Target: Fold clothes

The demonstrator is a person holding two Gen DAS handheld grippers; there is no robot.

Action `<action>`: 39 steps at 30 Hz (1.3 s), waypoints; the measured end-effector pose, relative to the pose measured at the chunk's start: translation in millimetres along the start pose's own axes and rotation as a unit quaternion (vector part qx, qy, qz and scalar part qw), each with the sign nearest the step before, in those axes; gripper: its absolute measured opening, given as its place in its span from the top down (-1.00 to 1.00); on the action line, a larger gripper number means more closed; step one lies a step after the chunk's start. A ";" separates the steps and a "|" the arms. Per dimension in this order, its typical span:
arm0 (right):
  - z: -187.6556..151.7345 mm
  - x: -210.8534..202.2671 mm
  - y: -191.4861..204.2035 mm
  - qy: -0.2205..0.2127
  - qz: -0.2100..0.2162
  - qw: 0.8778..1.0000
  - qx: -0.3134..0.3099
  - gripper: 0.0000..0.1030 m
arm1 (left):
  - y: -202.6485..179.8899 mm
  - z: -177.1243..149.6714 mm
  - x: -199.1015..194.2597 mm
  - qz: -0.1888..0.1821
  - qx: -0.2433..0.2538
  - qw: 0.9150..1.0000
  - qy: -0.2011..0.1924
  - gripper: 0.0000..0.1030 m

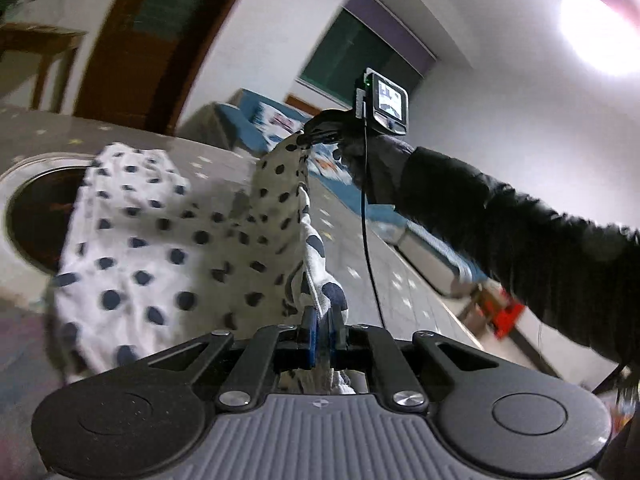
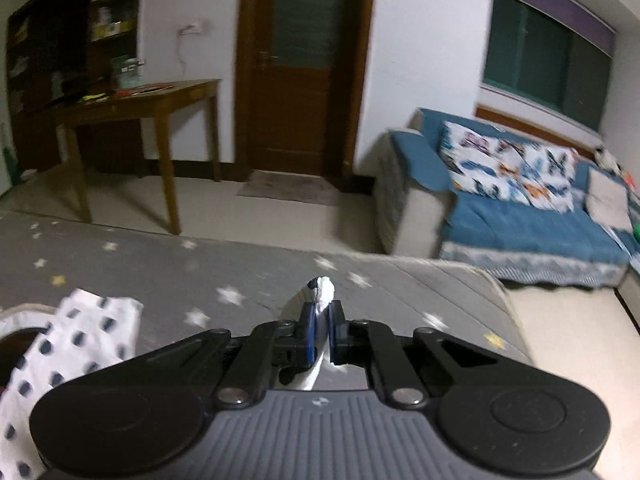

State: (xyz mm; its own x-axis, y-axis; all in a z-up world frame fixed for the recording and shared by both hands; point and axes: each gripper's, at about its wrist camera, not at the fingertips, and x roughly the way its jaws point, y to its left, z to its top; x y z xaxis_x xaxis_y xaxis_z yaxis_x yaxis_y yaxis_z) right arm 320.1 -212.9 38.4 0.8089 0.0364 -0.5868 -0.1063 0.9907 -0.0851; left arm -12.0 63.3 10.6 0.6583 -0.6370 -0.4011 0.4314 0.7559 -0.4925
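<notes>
Over a grey star-printed cover (image 1: 224, 156), off its surface between two clamps: white garment with dark blue dots (image 1: 132, 248), stretched taut. At far left of the left wrist view, a round dark opening with a pale rim (image 1: 28, 216), half hidden by the hanging cloth. Broad body of the fabric drooping left and low; taut edge running as the long axis from the near clamp up and away toward the far one, tilted slightly left of upright in that view. Left gripper (image 1: 323, 320) closed tight on the near end, blue pads pinching bunched cloth. Right gripper (image 1: 320, 136), held by a gloved hand (image 1: 376, 168) in a black sleeve (image 1: 520, 248), closed on the far corner, a small lit screen (image 1: 390, 104) mounted above it. From the right wrist view alone: right gripper (image 2: 322, 320) shut on a white tuft poking past the pads, loose dotted cloth low at left, then wooden table (image 2: 160, 100), brown door (image 2: 304, 68), blue sofa (image 2: 540, 216). From the left wrist view alone: the whole span, both clamps at once, bright ceiling lamp (image 1: 600, 32) at far right.
</notes>
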 end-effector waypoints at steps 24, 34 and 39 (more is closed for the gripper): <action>15.8 101.0 256.6 0.040 0.119 0.988 -0.087 0.87 | 78.6 -23.5 -59.2 0.124 -0.126 0.984 -0.034 0.88; 8.6 79.3 225.3 0.058 0.189 0.977 -0.081 0.76 | 84.5 -31.0 -61.6 0.136 -0.137 0.981 -0.023 0.87; -4.3 67.6 205.0 0.064 0.237 0.968 -0.050 0.75 | 85.2 -30.3 -70.9 0.146 -0.133 0.980 -0.033 0.87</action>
State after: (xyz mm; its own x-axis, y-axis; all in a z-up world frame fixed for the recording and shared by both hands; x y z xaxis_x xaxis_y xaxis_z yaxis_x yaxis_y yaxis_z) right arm 350.5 -7.9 -22.2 0.5785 0.4603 -0.6734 -0.5087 0.8489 0.1432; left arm -40.6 168.2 -26.3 0.7715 -0.3826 -0.5083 0.0493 0.8325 -0.5518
